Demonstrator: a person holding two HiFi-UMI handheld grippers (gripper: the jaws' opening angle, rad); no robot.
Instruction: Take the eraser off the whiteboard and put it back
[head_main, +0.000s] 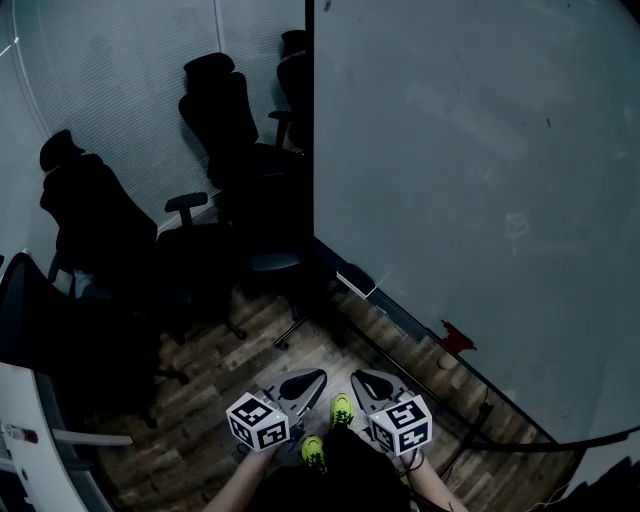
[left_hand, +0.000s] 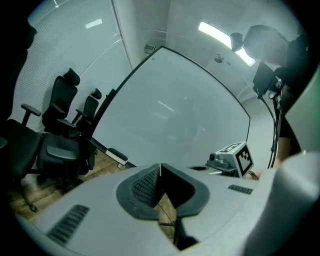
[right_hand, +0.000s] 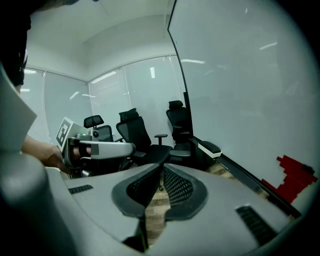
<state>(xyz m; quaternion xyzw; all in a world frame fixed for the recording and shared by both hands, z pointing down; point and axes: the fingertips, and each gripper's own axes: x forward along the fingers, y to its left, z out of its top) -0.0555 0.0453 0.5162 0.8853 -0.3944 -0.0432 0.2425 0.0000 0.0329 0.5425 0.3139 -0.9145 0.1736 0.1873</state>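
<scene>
**Both grippers shut and empty, short of the eraser**

At the left, black office chairs (head_main: 222, 130) stand pushed against the blinds. This leaves the wooden floor (head_main: 215, 375) in front of the whiteboard free to walk on.

The left gripper (head_main: 303, 383) is held low in front of the person and nearly level. In the left gripper view its jaws meet in one line with nothing between them. It is probably kept shut because it has no job yet and rides along as the spare.

The eraser (head_main: 356, 279), dark on top and white underneath, rests on the left end of the tray (head_main: 405, 320) that runs under the whiteboard's bottom edge, close to the lower left corner. That is its parked spot: nothing grips it, and it is well apart from both grippers.

The right gripper (head_main: 372, 384) sits just beside the left one and tilts down a little more. Its ribbed pads are together and empty in its own view, with only floor showing past them. Being the nearer to the board, it looks the likelier to take the eraser, and its jaws would have to spread first.

Further right along the same tray a red piece (head_main: 457, 338) stands against the whiteboard (head_main: 470, 150), whose face looks nearly bare.
</scene>
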